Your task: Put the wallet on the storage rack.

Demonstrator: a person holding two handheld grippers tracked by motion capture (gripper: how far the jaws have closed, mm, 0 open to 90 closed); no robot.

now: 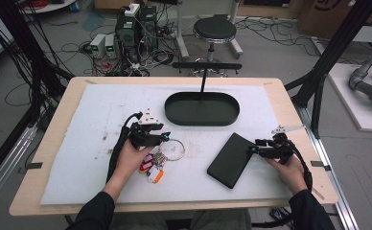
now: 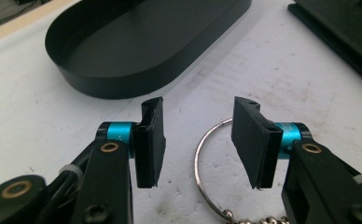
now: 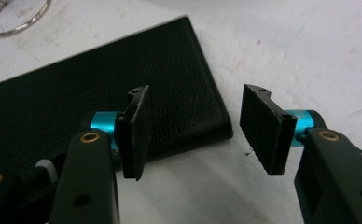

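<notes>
An oval tray (image 1: 202, 109) was set at the far middle of the mat (image 1: 78, 167), which was laid over the table (image 1: 40, 143). Nearer the person, a key ring with tags (image 1: 161, 157) was placed left of centre and a flat wallet (image 1: 230, 160) right of centre, well apart. A stool (image 1: 215, 31) was placed behind the table.

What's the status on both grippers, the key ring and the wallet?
Left gripper open over key ring. Right gripper open at wallet corner. Tray empty, path clear.
</notes>
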